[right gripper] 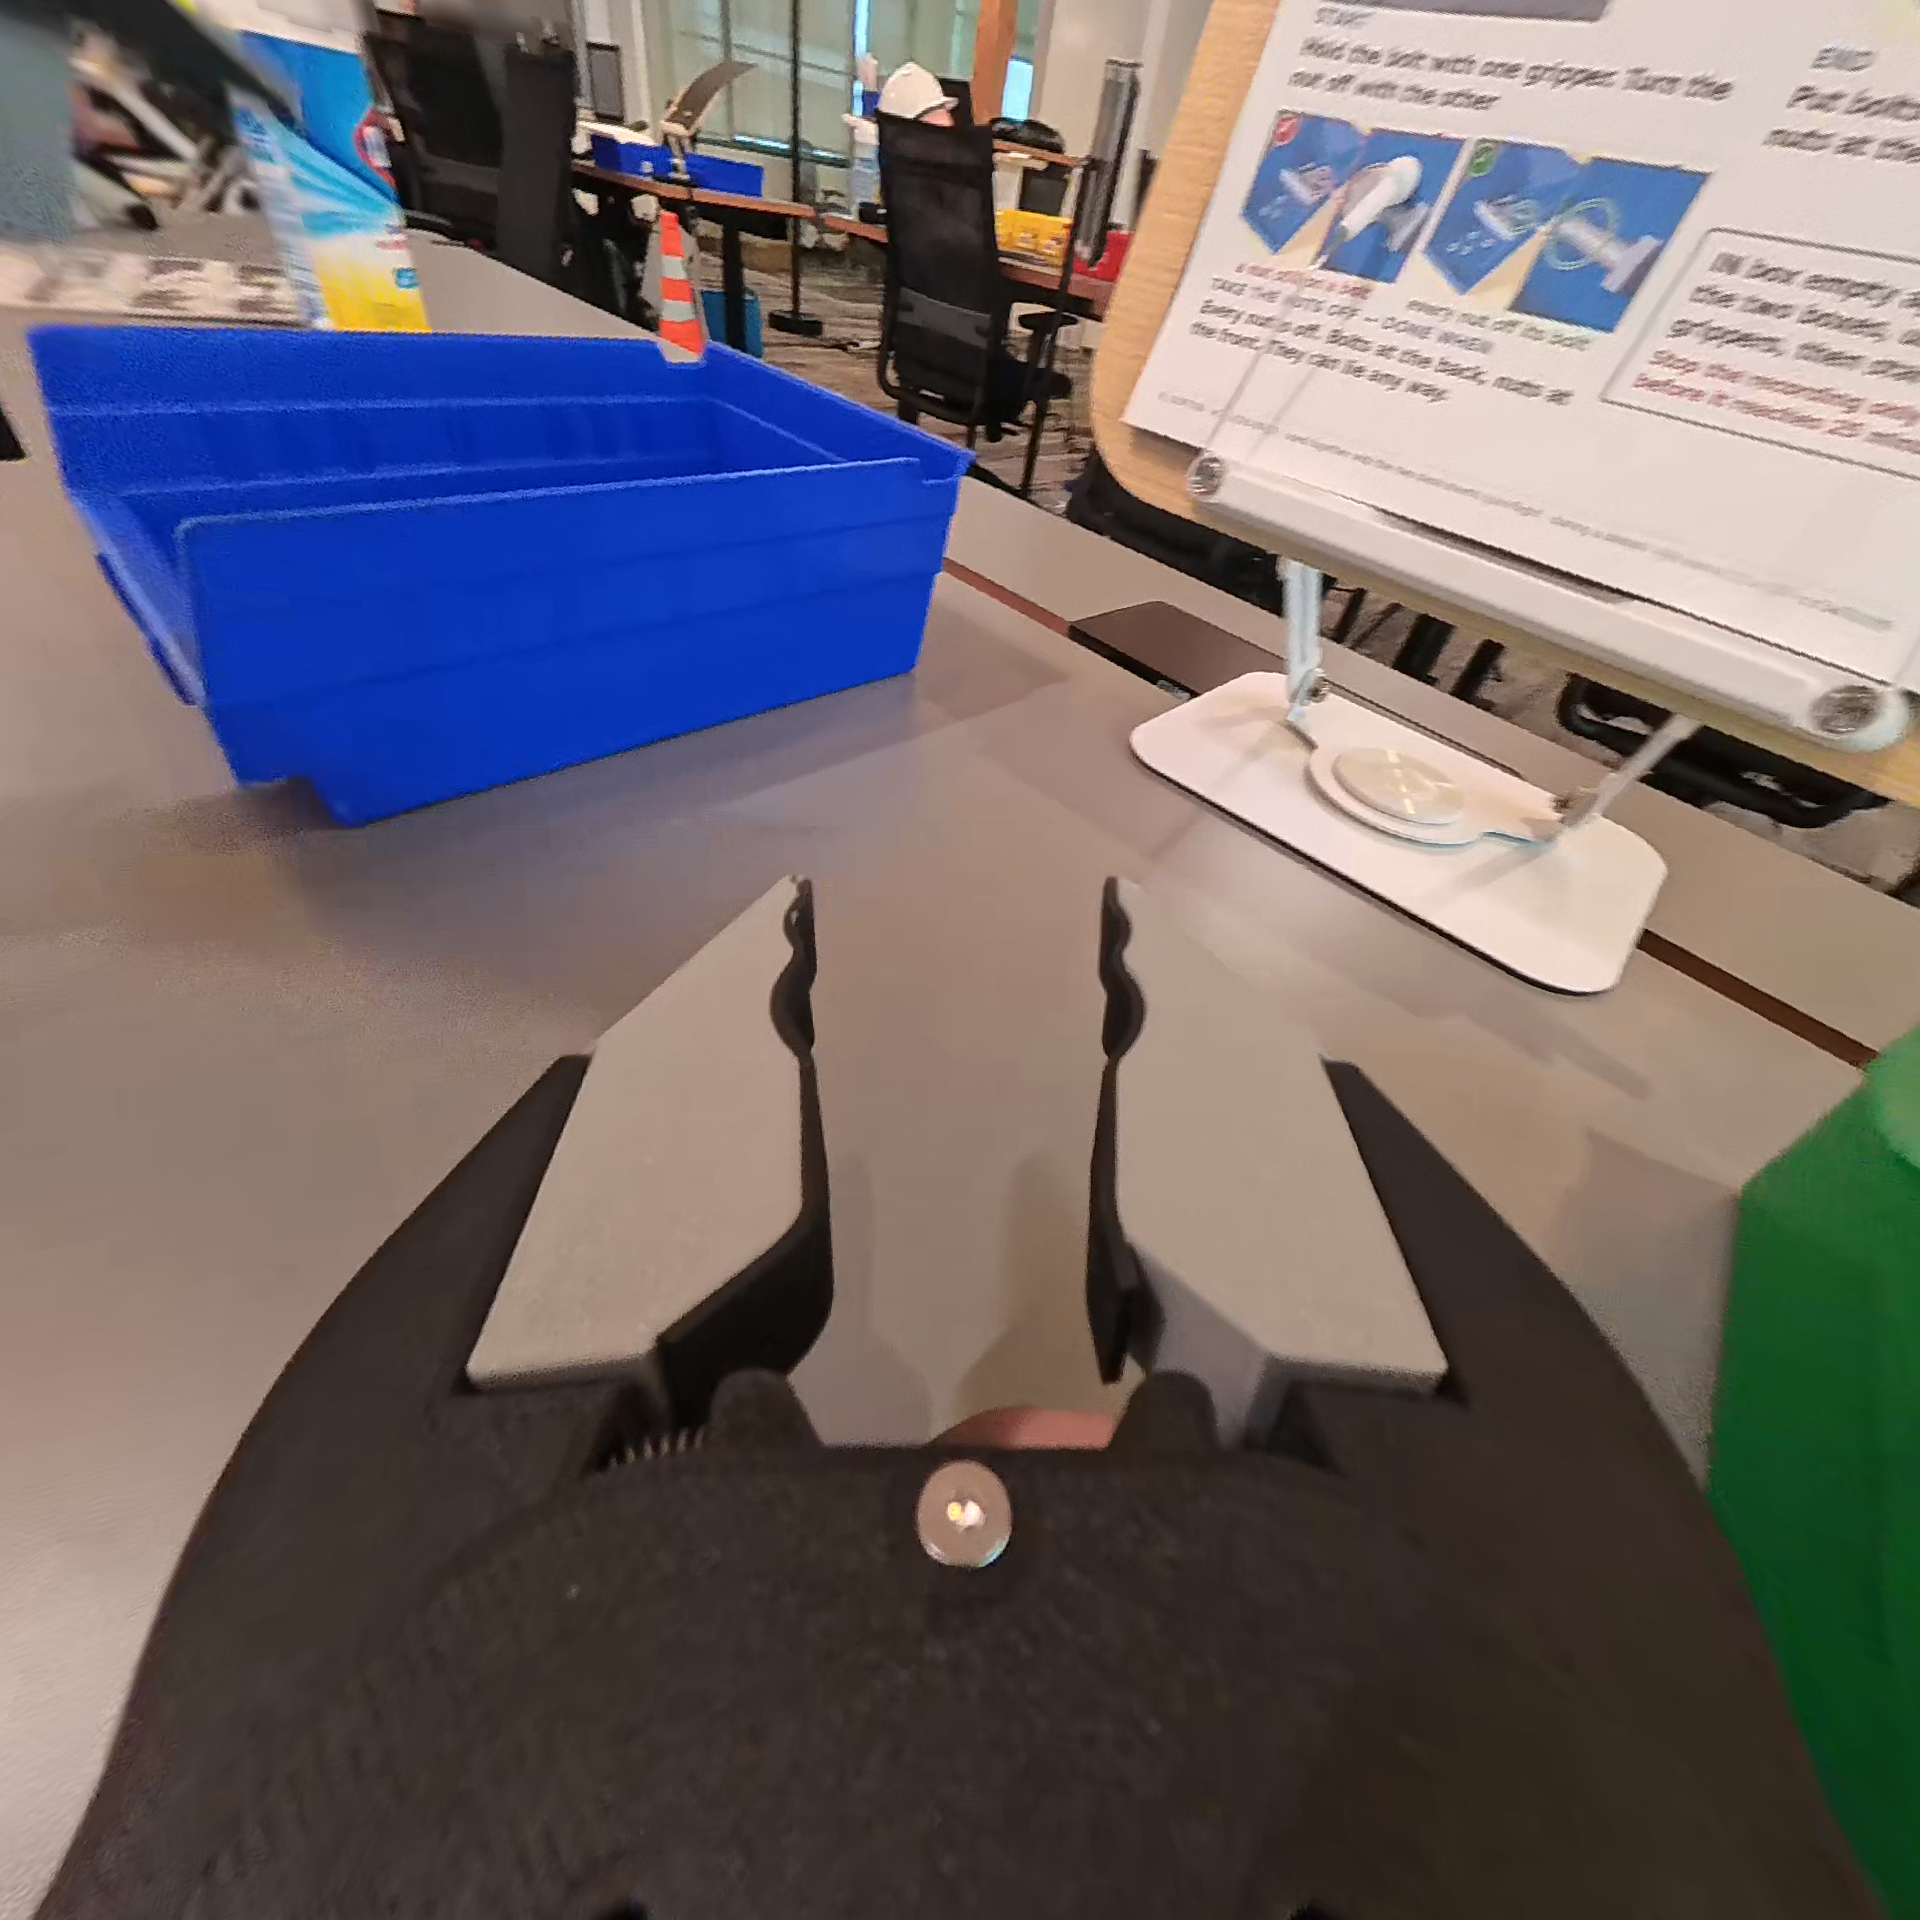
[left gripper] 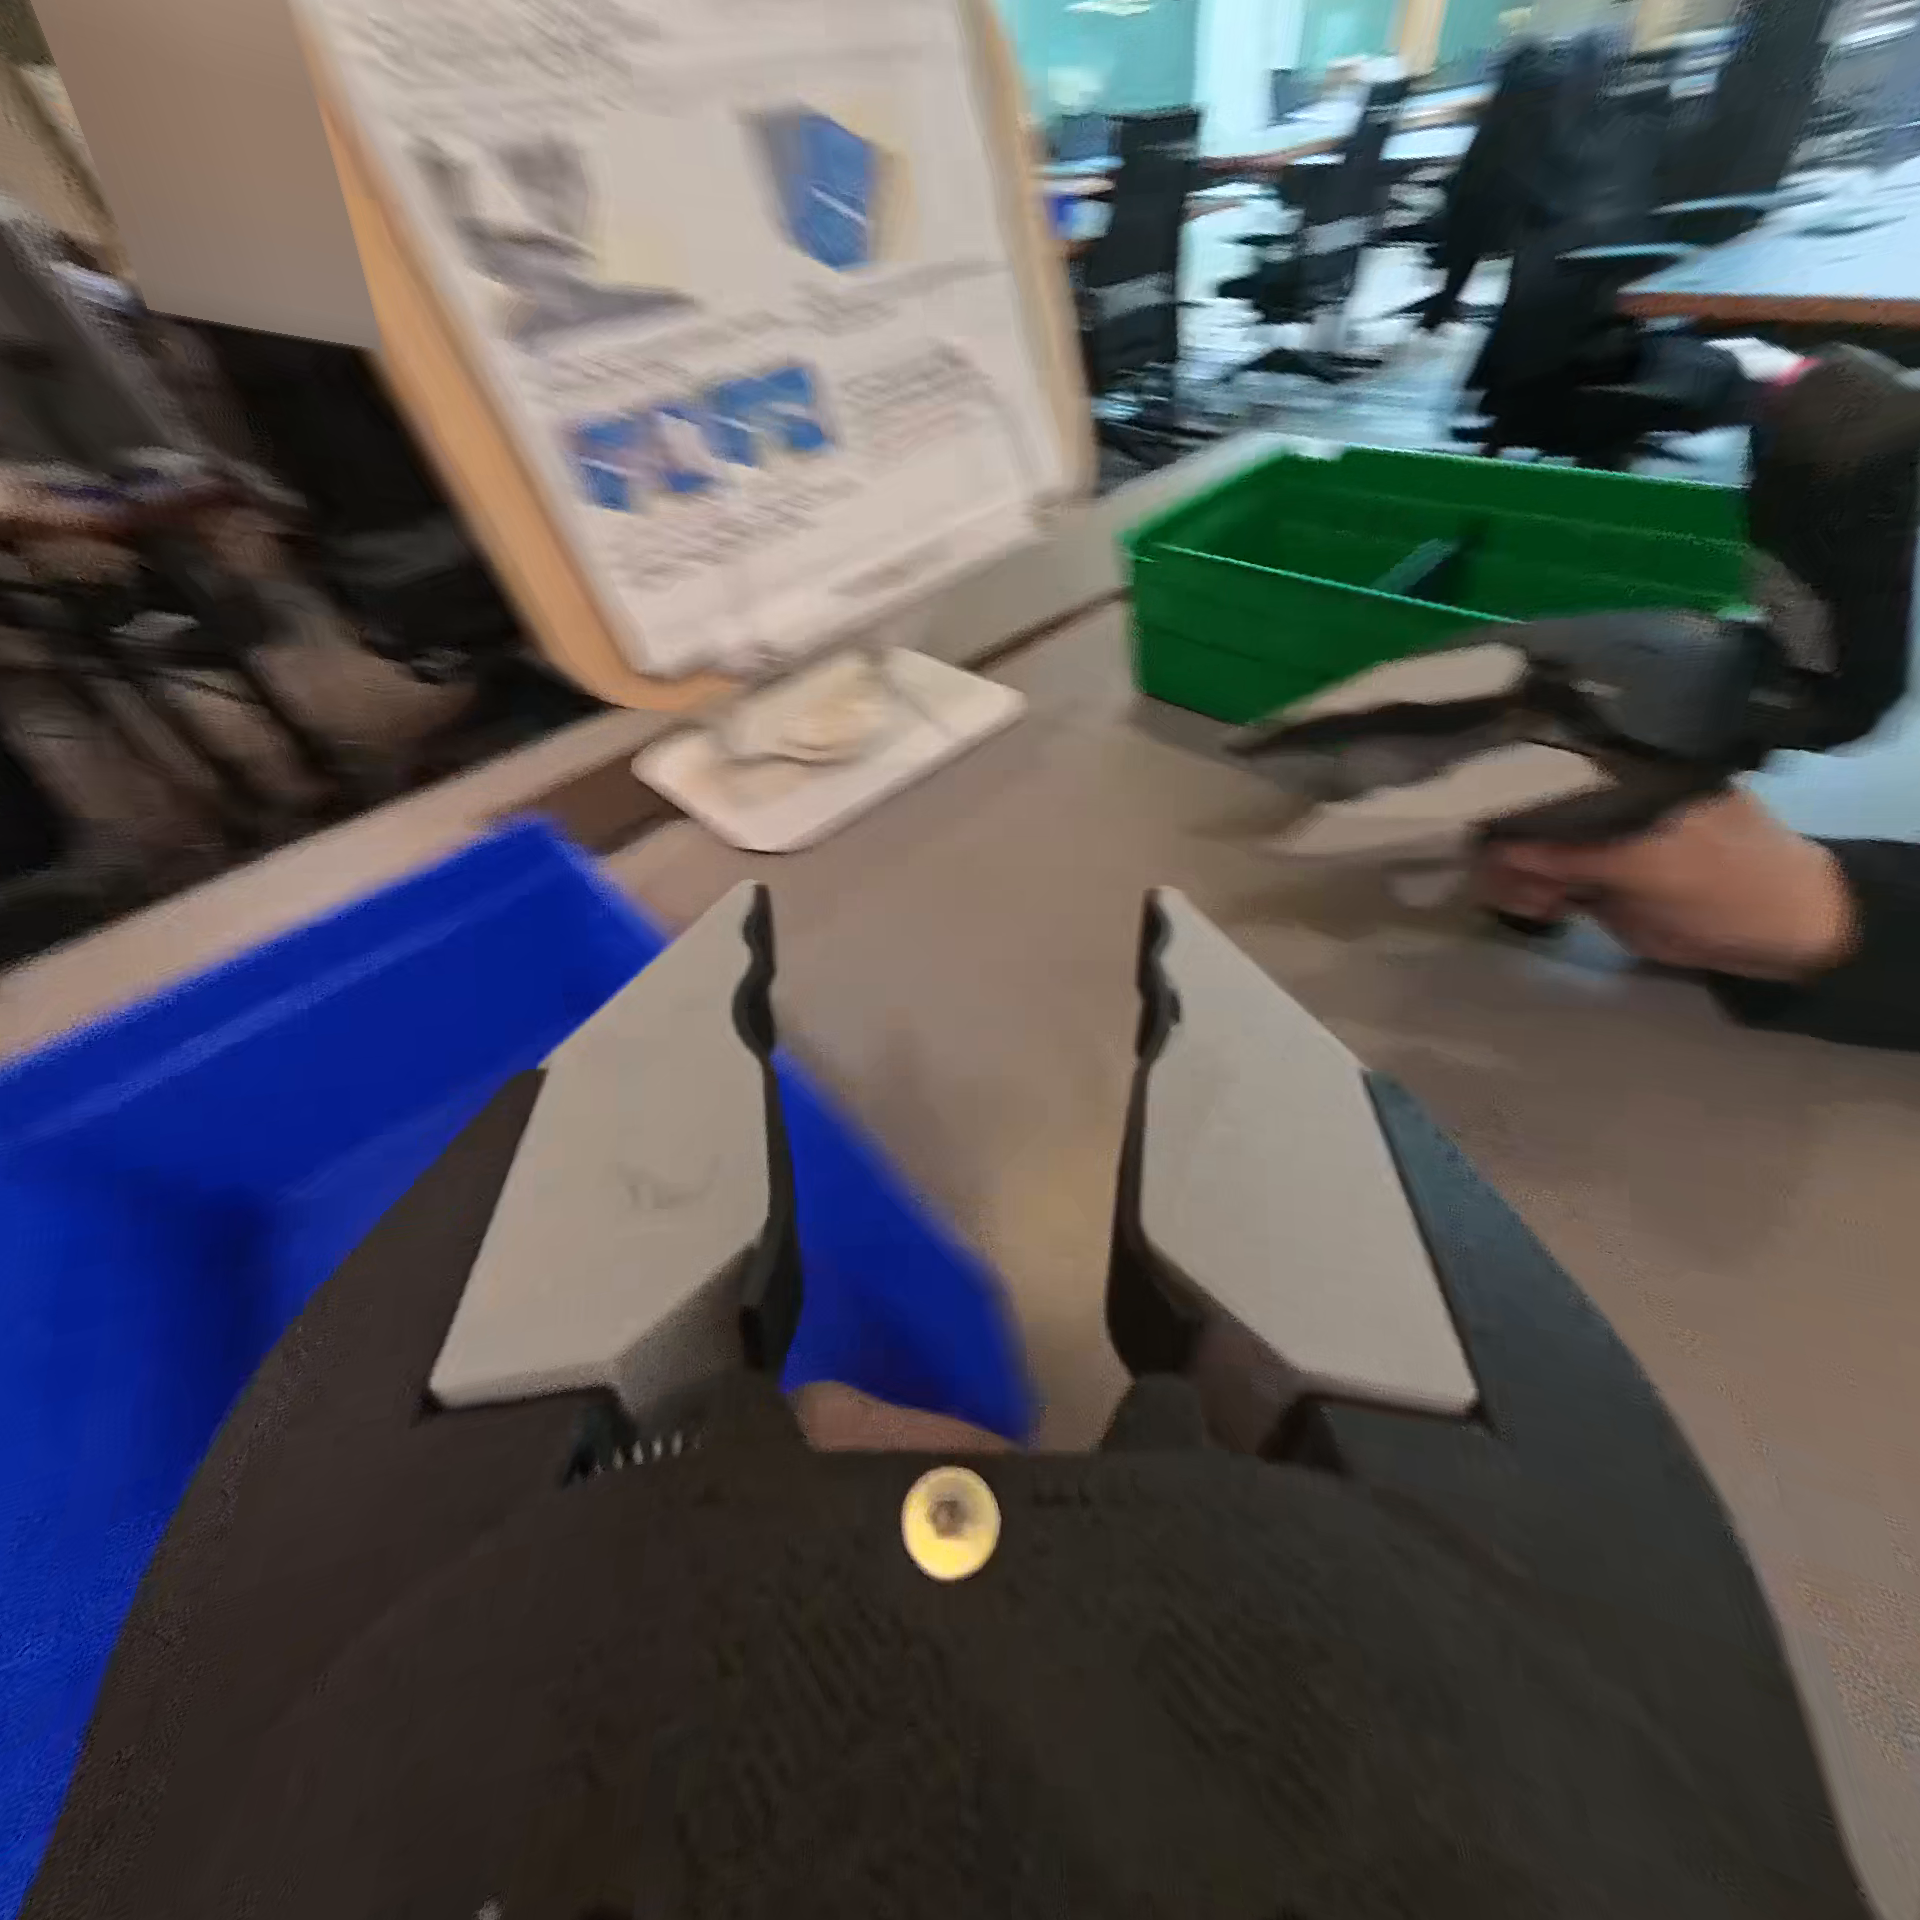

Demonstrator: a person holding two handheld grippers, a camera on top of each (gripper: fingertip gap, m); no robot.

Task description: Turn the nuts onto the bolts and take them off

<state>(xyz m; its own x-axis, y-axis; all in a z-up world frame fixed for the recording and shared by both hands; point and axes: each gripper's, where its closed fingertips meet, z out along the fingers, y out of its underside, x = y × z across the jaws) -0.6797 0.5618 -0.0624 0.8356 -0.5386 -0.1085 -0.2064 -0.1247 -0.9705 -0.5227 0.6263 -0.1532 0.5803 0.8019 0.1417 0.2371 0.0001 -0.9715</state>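
Observation:
No nuts or bolts show in either view. My left gripper (left gripper: 954, 904) is open and empty above the grey table, with the blue bin (left gripper: 260, 1091) close at its left. My right gripper (right gripper: 954, 894) is open and empty over bare table. It also shows in the left wrist view (left gripper: 1475, 748), held by a hand at the right, in front of the green bin (left gripper: 1351, 582). The blue bin (right gripper: 540, 582) sits ahead to the left in the right wrist view and the part of its inside that shows looks empty. A green bin corner (right gripper: 1829, 1403) is at the right edge.
A white stand (right gripper: 1455, 862) holds an instruction sheet (right gripper: 1558, 260) at the table's far edge; it also shows in the left wrist view (left gripper: 831, 748). Office chairs and desks stand beyond the table. The left wrist view is motion-blurred.

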